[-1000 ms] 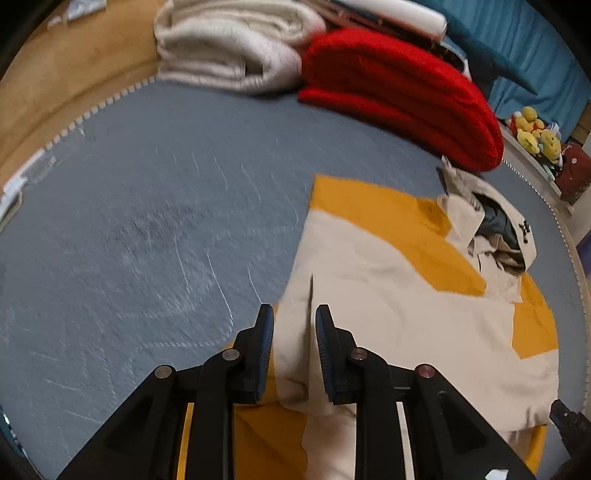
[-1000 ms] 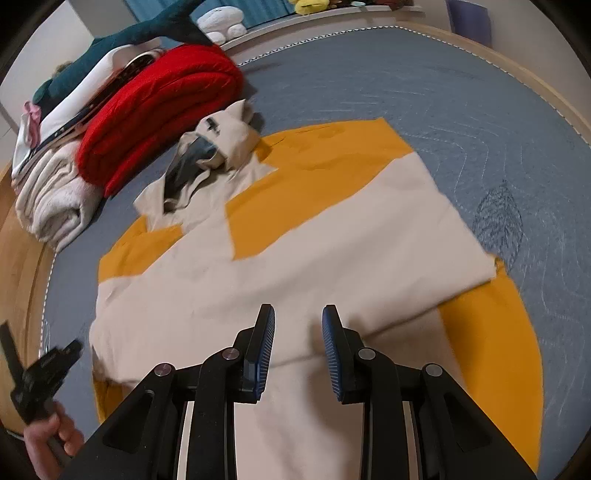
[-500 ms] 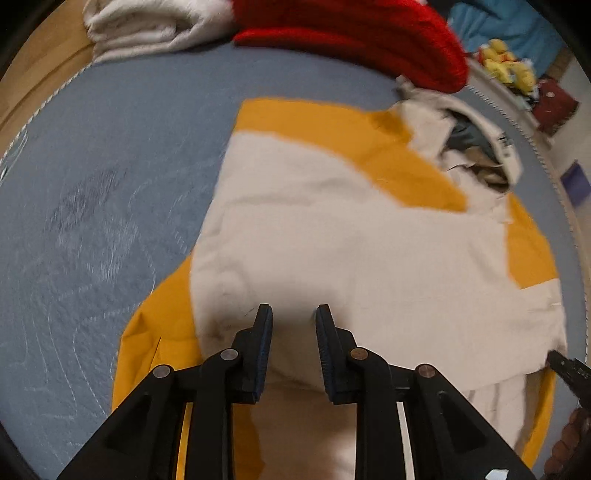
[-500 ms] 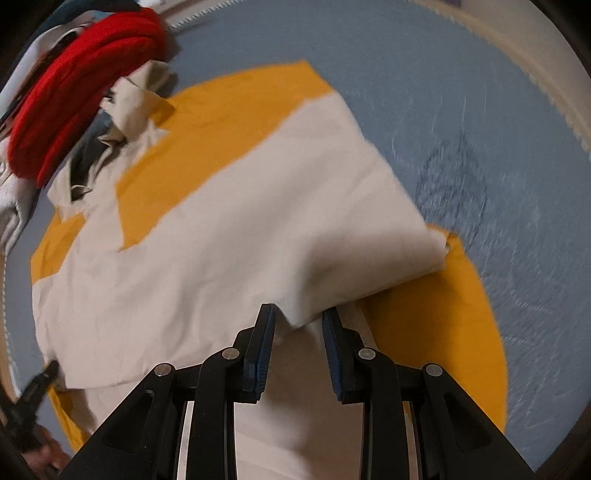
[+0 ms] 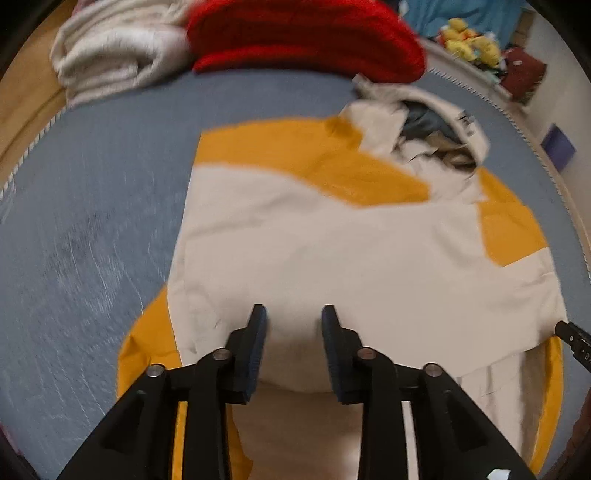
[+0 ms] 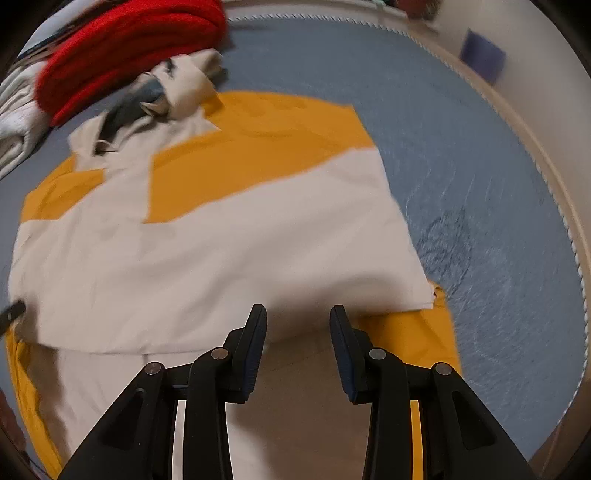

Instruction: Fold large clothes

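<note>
Cream-and-mustard jacket (image 5: 369, 258) folded flat on the grey-blue bed cover (image 5: 92, 206), my left gripper (image 5: 294, 314) and right gripper (image 6: 297, 314) both over its near fold, jaws opening, cloth released, red knit (image 5: 303, 33) stacked behind.

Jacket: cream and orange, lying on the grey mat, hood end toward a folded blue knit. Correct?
Not quite: the knit is red, not blue. The left wrist view shows the cream and orange jacket on the grey mat, its hood toward a folded red knit. The rest holds.
</note>
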A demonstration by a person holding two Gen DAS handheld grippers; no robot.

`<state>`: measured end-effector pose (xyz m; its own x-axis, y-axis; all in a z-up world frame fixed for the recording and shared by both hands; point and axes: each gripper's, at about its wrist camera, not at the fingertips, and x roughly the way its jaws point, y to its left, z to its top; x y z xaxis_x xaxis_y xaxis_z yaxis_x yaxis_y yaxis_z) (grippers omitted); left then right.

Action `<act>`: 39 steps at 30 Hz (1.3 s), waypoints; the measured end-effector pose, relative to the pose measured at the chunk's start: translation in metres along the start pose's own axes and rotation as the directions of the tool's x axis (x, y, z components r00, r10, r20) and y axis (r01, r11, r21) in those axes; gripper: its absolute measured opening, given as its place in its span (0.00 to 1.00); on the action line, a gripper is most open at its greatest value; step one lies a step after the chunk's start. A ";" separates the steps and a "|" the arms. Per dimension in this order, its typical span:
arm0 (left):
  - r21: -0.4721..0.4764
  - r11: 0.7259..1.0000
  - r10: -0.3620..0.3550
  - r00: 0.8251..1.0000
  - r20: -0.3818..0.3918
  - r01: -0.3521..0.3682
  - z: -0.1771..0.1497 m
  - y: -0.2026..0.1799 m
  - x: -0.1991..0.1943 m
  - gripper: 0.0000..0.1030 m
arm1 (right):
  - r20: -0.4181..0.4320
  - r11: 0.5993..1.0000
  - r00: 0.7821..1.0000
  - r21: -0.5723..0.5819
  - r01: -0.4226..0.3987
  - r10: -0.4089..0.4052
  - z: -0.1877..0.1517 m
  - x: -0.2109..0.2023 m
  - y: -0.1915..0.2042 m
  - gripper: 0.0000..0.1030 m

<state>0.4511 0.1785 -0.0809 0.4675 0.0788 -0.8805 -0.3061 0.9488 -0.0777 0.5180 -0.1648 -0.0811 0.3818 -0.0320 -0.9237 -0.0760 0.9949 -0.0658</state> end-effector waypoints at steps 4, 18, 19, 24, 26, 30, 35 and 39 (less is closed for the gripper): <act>0.069 0.998 -0.002 0.993 0.120 -0.006 0.001 -0.017 -0.029 0.54 | 0.089 0.998 0.996 -0.067 0.004 0.002 -0.004 -0.032 0.010 0.36; 0.137 0.990 -0.019 0.948 0.318 -0.026 0.021 -0.033 -0.076 0.61 | 0.213 0.992 0.976 -0.129 -0.014 0.042 -0.004 -0.078 0.013 0.36; 0.121 0.992 -0.013 0.945 0.326 -0.028 0.023 -0.031 -0.080 0.61 | 0.213 0.991 0.976 -0.131 -0.016 0.043 -0.003 -0.078 0.013 0.36; 0.064 0.998 -0.013 0.959 0.284 -0.006 0.035 -0.034 -0.073 0.53 | 0.221 0.989 0.974 -0.144 -0.017 0.049 0.005 -0.076 0.014 0.36; 0.070 0.997 0.001 0.967 0.255 -0.019 0.041 -0.043 -0.061 0.46 | 0.224 0.989 0.973 -0.145 -0.014 0.047 0.008 -0.075 0.014 0.36; 0.082 0.997 -0.022 0.972 0.236 0.003 0.065 -0.059 -0.040 0.41 | 0.218 0.992 0.975 -0.125 -0.023 0.050 0.015 -0.071 0.013 0.36; 0.082 0.996 -0.051 0.978 0.202 0.035 0.116 -0.070 0.000 0.29 | 0.219 0.994 0.975 -0.109 -0.016 0.040 0.020 -0.067 0.008 0.36; 0.090 0.995 -0.065 0.988 0.144 0.052 0.167 -0.078 0.044 0.24 | 0.205 0.995 0.978 -0.094 -0.015 0.034 0.023 -0.059 0.001 0.36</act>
<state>0.6337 0.1589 -0.0359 0.6006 0.0602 -0.7973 -0.2052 0.9754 -0.0809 0.5162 -0.1594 -0.0177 0.5596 0.0217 -0.8285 -0.1676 0.9820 -0.0875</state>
